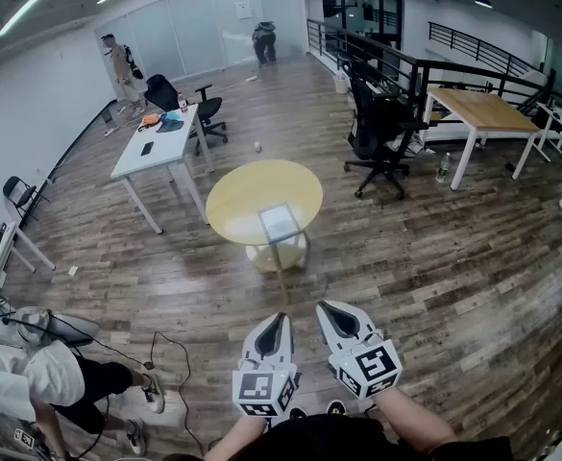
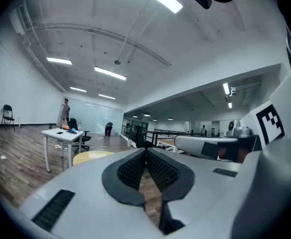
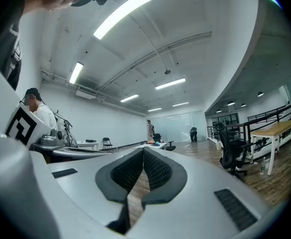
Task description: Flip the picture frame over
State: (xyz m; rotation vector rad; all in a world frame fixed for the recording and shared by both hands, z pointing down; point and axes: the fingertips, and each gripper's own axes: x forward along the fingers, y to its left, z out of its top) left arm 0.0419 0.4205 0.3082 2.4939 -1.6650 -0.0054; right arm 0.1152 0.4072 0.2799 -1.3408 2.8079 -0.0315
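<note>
A picture frame [image 1: 280,223] with a pale face lies on the round yellow table [image 1: 237,195] in the middle of the head view, well ahead of both grippers. My left gripper [image 1: 274,322] and right gripper [image 1: 329,309] are held side by side close to my body, pointing level toward the table. Both are shut with nothing between the jaws. In the left gripper view the gripper [image 2: 146,150] shows closed pads, and the yellow table [image 2: 88,157] peeks out at left. The right gripper [image 3: 143,151] likewise shows pads meeting.
A white desk [image 1: 156,142] with small items and a black chair [image 1: 204,109] stand left of the table. Black office chairs [image 1: 378,133] and a wooden table [image 1: 482,113] stand to the right, by a railing. A seated person [image 1: 40,377] is at lower left; people stand at the far wall.
</note>
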